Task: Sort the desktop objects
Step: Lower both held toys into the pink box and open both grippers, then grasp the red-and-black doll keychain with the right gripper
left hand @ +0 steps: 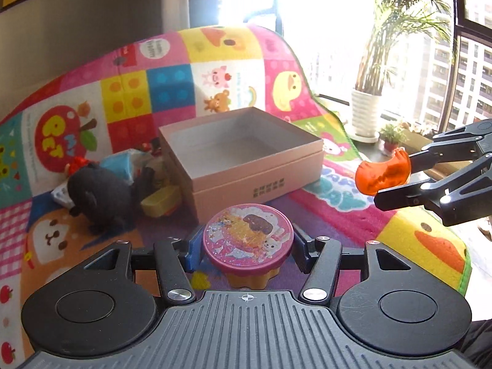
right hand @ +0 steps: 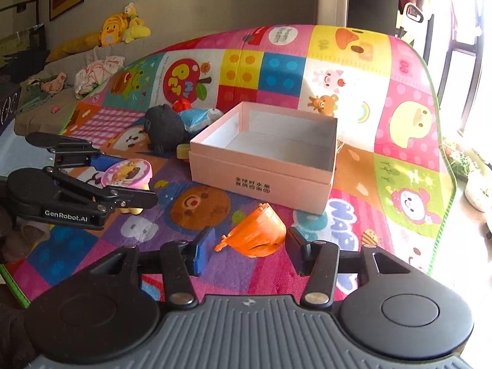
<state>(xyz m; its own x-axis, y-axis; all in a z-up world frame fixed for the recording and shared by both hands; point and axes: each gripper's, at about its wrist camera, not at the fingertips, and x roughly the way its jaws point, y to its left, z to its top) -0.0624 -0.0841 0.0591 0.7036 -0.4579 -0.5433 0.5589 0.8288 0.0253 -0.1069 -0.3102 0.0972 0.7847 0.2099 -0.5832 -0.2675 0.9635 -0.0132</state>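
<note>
The one pink box (right hand: pixel 264 156) sits open at 12 o'clock on the play mat (right hand: pixel 399 123), with bare mat all around its near edge. The left gripper (left hand: pixel 247 253) pinches one pink-lidded cup (left hand: pixel 248 236), held up above the mat. The right gripper (right hand: pixel 249 246) pinches one orange toy (right hand: pixel 256 233). Toys, one black and fuzzy (right hand: pixel 164 130), lie piled at 10 o'clock beside the box.

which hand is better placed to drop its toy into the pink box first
Probably the left. The left gripper is shut on the pink-lidded cup and faces the pink box head-on, just beyond it. The right gripper, holding the orange toy, sits farther back.
</note>
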